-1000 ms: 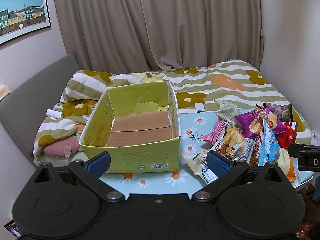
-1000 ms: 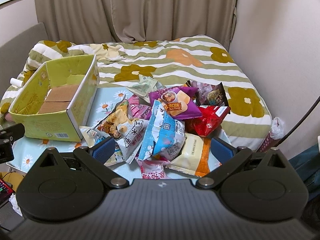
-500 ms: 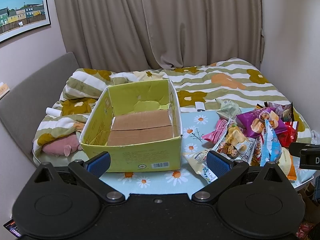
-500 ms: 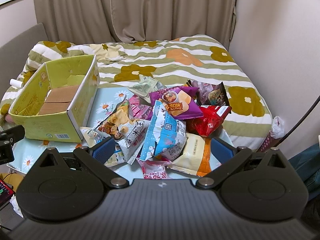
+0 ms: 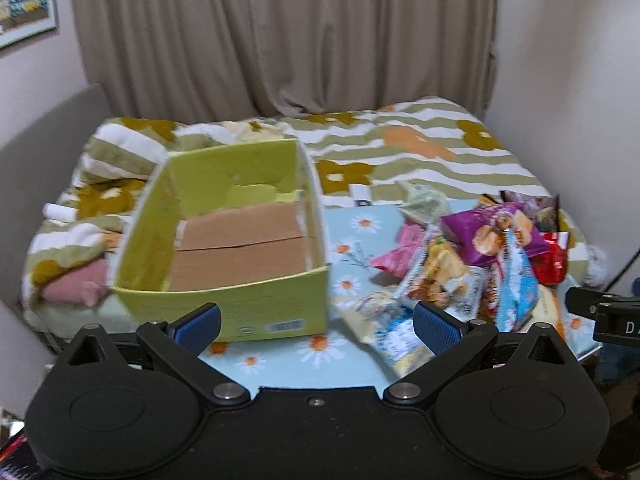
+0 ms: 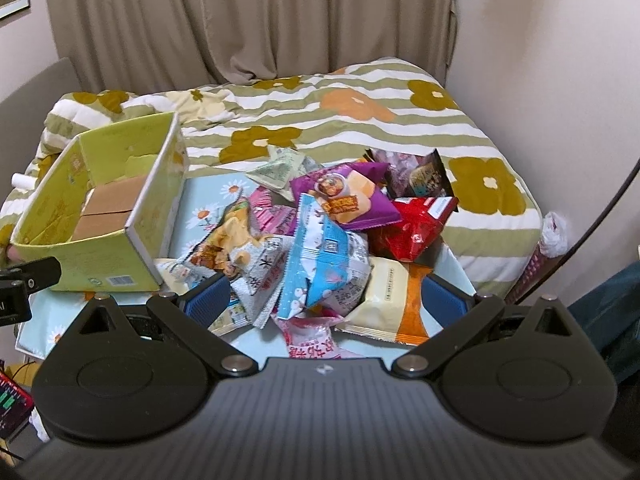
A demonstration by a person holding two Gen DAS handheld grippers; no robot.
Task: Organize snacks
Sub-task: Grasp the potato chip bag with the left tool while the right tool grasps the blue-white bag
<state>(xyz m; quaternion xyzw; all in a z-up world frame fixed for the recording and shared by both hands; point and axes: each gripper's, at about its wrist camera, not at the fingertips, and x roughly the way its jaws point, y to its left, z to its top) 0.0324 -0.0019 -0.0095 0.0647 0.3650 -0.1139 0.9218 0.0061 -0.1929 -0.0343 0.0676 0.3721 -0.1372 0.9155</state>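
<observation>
**Both tongs open over the snack pile and box**

The left tongs (image 5: 316, 322) hang open above the near edge of the surface (image 5: 280, 364), which is covered with a pale blue daisy-print cloth. Nothing is between their blue pads (image 5: 196, 326). The right tongs (image 6: 326, 300) are open too, spread wide over the near side of the snack pile, holding nothing.

The box (image 5: 224, 240) is yellow-green cardboard, open at the top, with brown flaps lying flat on its floor. It sits on the left part of the surface and has no snacks in it. A barcode label shows on its near wall.

The snacks lie in a loose heap to the right of the box, overlapping one another. A blue bag (image 6: 324, 256) leans up in the middle of the heap. A purple bag (image 6: 344, 194) lies behind it, and a red bag (image 6: 412, 228) sits to the right of that. A dark bag (image 6: 416, 172) stands at the back right. A cream and orange bag (image 6: 392, 300) rests at the near right, and a pink pack (image 6: 310, 338) sits at the near edge between the right pads. A pale green pack (image 6: 280, 168) lies at the back, near the box's far corner. A silver bag (image 6: 224, 240) lies just beside the box's right wall.

Behind the surface is a bed (image 6: 360, 120) with a striped flower quilt, and beige curtains (image 5: 280, 32) hang beyond it. The left view is blurred.
</observation>
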